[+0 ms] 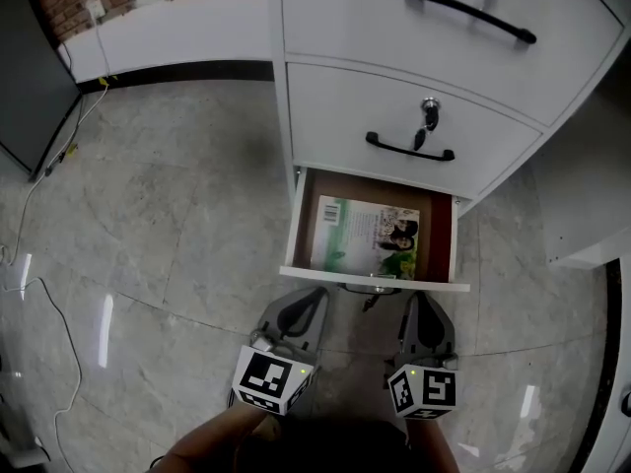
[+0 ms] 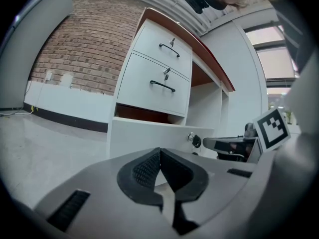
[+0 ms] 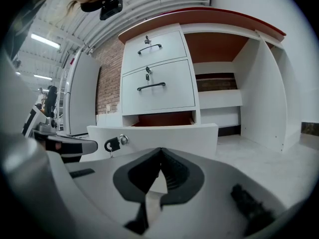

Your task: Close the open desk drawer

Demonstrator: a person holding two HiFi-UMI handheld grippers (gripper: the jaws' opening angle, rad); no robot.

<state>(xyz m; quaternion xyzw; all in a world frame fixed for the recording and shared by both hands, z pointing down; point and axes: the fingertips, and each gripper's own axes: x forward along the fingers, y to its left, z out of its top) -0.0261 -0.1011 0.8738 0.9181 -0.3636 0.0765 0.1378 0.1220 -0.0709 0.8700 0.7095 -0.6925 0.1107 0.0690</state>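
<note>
1. Head view: the drawer is the lowest of three in the white bench, and it stands pulled out over the tiled floor. It has a white front and a red-brown inside. A book with a green cover lies flat in it, but the print on the cover is too small to read. The two upper drawers are shut, each with a black handle and a key. The left hand-held gripper and the right hand-held gripper point at the drawer front from just below its front edge. Each carries a cube with black-and-white square markers. Whether they touch the front cannot be told.

2. Left gripper view: this hand-held gripper's jaws are pressed together with nothing between them. The plain white drawer front stands just ahead, and a key sits in the lock near its right end. The front bears no label.

3. Right gripper view: this hand-held gripper's jaws also meet, empty. The drawer front fills the space beyond them, with the key towards its left end.
</note>
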